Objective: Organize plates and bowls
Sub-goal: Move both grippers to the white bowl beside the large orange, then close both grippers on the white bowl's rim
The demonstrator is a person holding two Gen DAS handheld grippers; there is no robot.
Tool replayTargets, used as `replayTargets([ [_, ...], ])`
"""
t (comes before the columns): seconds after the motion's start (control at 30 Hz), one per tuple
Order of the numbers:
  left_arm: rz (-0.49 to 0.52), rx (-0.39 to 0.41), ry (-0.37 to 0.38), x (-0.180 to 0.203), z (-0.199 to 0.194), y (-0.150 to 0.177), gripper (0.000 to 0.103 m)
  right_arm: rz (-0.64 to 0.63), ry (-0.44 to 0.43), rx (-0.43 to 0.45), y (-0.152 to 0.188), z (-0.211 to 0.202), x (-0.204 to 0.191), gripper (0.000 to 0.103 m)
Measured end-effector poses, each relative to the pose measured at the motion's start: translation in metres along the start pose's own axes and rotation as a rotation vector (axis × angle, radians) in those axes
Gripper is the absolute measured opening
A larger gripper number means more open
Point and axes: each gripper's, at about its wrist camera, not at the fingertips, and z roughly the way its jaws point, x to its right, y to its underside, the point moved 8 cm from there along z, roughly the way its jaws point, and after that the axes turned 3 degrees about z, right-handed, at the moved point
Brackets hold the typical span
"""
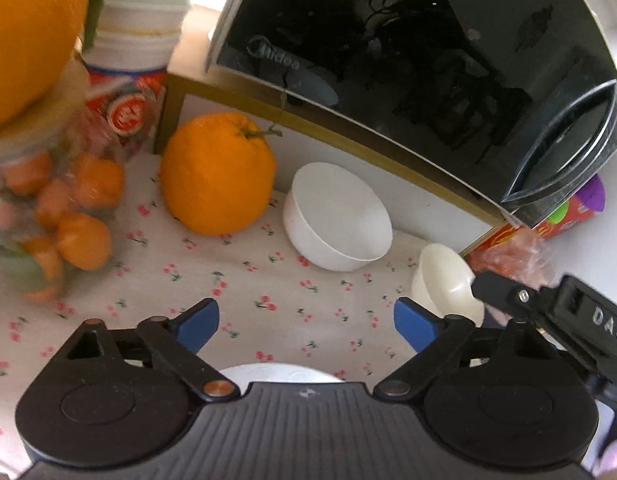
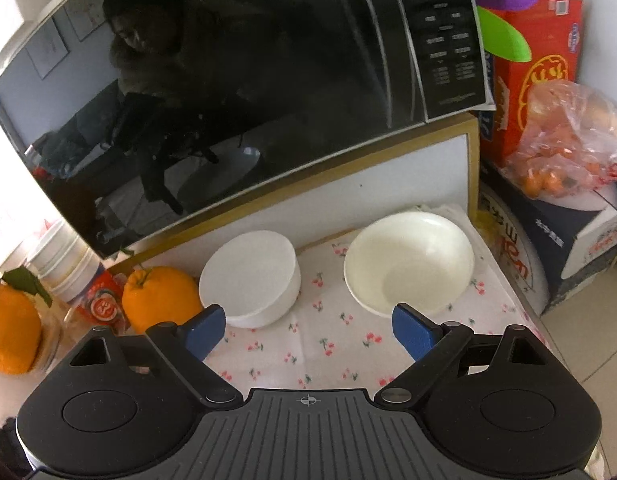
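Note:
Two bowls stand on the cherry-print cloth point(image 1: 236, 280) in front of the microwave shelf. The white straight-sided bowl point(image 1: 336, 220) point(image 2: 250, 276) is on the left and the cream rounded bowl point(image 1: 448, 284) point(image 2: 408, 264) on the right, both upright and with nothing in them. My left gripper point(image 1: 306, 326) hangs open over the cloth, short of the white bowl, with nothing between its blue pads. A white plate rim point(image 1: 276, 372) shows just under its body. My right gripper point(image 2: 308, 328) is open, its right pad close to the cream bowl's near rim. Its black finger point(image 1: 492, 290) reaches that bowl in the left wrist view.
A black microwave point(image 1: 388, 60) point(image 2: 228, 100) sits on a gold-edged shelf behind the bowls. A large orange point(image 1: 218, 172) point(image 2: 160, 296) lies left of the white bowl, beside a jar of small oranges point(image 1: 48, 220) and stacked white tubs point(image 1: 140, 20). A red box point(image 2: 532, 60) and a fruit bag point(image 2: 564, 136) crowd the right.

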Motion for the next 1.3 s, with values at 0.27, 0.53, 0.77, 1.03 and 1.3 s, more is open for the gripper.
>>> replayTargets([
  [0.27,-0.195,0.035,0.145,-0.003,0.015,-0.012,0.077,-0.002,-0.054,-0.010,-0.019,0.031,-0.008,0.092],
  [0.53,-0.197,0.111,0.119,0.006,0.031,-0.020,0.057,-0.023,-0.081,-0.029,-0.020,0.067,-0.019,0.069],
  [0.77,-0.189,0.140,0.070,0.007,0.047,-0.020,0.045,-0.049,-0.044,-0.050,-0.013,0.098,-0.021,0.043],
  [1.03,-0.234,0.126,0.060,0.002,0.060,-0.018,0.029,-0.122,0.028,-0.080,0.000,0.127,-0.027,0.024],
  [1.3,-0.211,0.119,0.063,0.008,0.056,-0.013,0.017,-0.142,0.042,-0.084,0.003,0.128,-0.030,0.013],
])
